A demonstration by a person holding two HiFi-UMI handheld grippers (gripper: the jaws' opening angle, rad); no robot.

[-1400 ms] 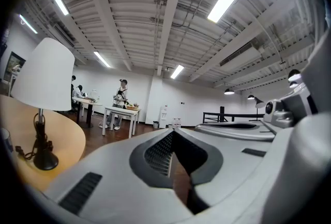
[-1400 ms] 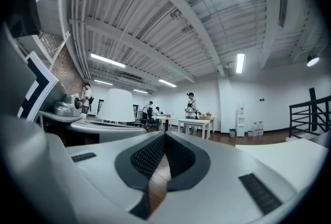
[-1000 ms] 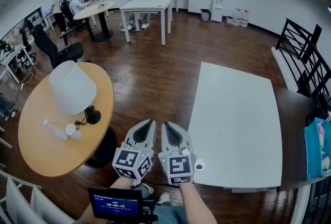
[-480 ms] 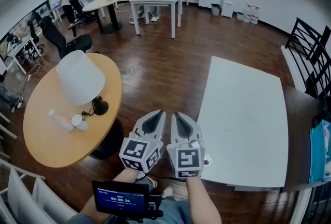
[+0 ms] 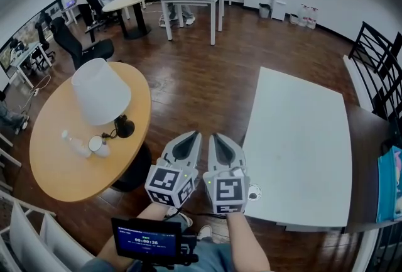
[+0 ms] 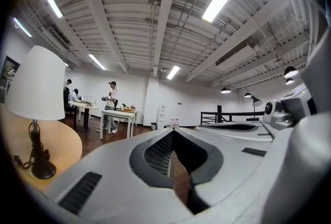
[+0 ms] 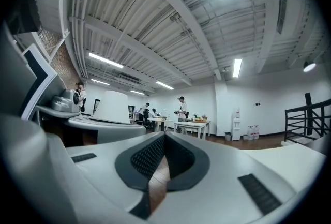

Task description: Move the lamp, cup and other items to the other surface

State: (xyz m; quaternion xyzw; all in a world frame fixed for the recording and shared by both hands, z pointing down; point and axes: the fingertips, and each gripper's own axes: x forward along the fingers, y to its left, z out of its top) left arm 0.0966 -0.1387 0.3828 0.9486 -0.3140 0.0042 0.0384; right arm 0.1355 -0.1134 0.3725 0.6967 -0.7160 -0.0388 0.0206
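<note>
Wooden round table (image 5: 56,170) bears lamp (image 5: 100,92), cup (image 5: 99,146) and bottle (image 5: 75,144) (either brought over from the white table (image 5: 301,157) or due to go there, we judge). We hold the left gripper (image 5: 190,137) and right gripper (image 5: 217,137) clenched, empty, between both tables.

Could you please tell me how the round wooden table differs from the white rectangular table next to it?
The round table is tan wood, while the rectangular table is white. The round table stands at the left of the head view, the rectangular table at the right. The round table carries the lamp, the cup and a small bottle, while the rectangular table shows nothing on its top. Both stand on the same dark wooden floor.
</note>
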